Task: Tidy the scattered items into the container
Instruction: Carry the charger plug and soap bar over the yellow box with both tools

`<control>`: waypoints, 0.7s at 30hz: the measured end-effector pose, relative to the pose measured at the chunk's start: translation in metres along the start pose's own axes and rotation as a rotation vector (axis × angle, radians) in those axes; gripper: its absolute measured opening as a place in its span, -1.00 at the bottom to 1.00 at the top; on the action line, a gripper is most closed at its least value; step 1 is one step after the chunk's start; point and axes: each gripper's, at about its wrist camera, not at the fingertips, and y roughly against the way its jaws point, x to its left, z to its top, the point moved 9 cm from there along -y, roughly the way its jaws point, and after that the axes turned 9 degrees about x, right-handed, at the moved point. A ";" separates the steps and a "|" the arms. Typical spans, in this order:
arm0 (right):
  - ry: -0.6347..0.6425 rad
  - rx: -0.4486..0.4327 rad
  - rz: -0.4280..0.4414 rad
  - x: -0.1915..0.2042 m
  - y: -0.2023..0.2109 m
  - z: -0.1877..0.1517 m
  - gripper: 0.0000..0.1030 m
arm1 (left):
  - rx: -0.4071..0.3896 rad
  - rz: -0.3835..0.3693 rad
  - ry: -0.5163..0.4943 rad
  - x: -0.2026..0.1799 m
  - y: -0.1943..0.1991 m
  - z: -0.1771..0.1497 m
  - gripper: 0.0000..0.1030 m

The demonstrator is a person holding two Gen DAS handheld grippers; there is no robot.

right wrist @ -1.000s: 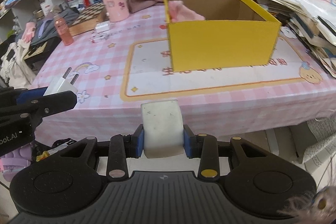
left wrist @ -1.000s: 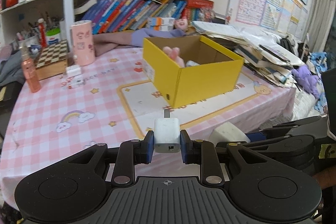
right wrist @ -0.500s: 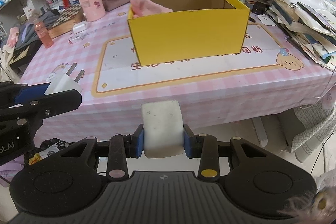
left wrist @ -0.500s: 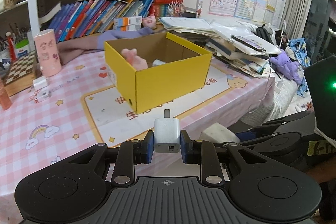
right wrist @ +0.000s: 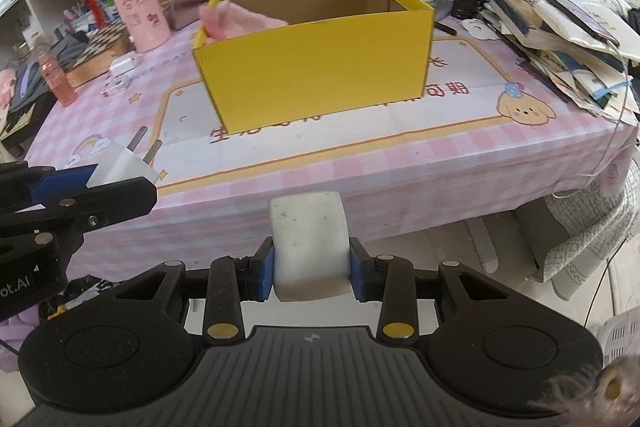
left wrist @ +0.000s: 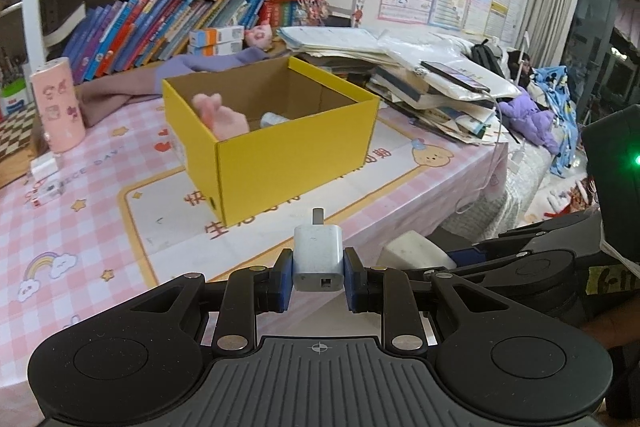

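Note:
A yellow cardboard box stands open on the pink checked tablecloth, with a pink plush toy and a small pale item inside. My left gripper is shut on a white plug charger, held in front of the table's near edge; it also shows in the right wrist view. My right gripper is shut on a white eraser-like block, below the table edge; the block also shows in the left wrist view.
A pink cylinder, a small white adapter and an orange bottle stand at the table's left. A chessboard box lies behind. Stacked books and papers crowd the right side.
Both grippers have swung so the box sits more centred and nearer in each view. Both still hold their items.

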 end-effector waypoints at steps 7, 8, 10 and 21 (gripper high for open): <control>-0.065 -0.016 -0.026 -0.023 0.002 0.001 -0.34 | 0.015 -0.049 -0.033 -0.013 -0.015 0.009 -0.54; -0.074 -0.018 -0.029 -0.026 0.002 0.001 -0.34 | 0.017 -0.056 -0.040 -0.015 -0.017 0.010 -0.54; -0.089 -0.021 -0.034 -0.030 0.002 0.001 -0.34 | 0.023 -0.067 -0.052 -0.019 -0.021 0.012 -0.54; -0.088 -0.046 -0.032 -0.037 -0.005 0.023 -0.34 | 0.014 -0.054 -0.034 -0.010 -0.034 0.027 -0.54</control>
